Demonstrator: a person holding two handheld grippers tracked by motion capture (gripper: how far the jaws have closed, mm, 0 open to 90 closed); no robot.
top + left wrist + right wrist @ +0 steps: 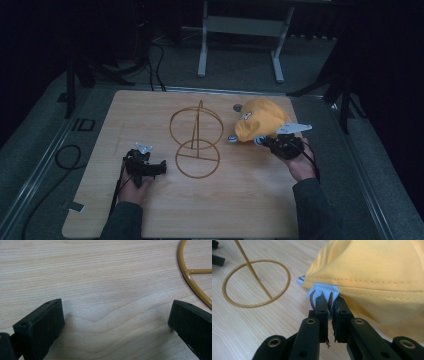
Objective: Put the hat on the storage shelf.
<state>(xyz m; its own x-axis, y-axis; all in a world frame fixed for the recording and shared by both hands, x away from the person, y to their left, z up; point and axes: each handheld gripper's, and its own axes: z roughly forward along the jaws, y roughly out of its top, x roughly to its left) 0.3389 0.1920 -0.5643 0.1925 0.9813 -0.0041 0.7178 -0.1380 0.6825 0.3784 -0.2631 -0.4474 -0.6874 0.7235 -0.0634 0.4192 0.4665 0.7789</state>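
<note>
A yellow cap (pixel 260 120) lies at the table's right, beside a gold wire stand (pixel 196 137) made of an upright ring, a post and a flat base ring. My right gripper (pixel 272 142) is shut on the cap's edge, pinching the white inner band (pixel 322 293) under the yellow cloth (pixel 374 272). My left gripper (pixel 162 167) rests low over the wood at the left, open, nothing between its black fingers (pixel 42 325). The stand's base ring (pixel 192 277) lies just beyond its right finger. In the right gripper view the base ring (pixel 257 282) is at the left.
The wooden tabletop (pixel 150 210) sits on a grey floor mat. A small grey disc (pixel 237 107) lies behind the cap. Cables (pixel 65 155) trail on the floor at the left, and a white table frame (pixel 240 40) stands beyond.
</note>
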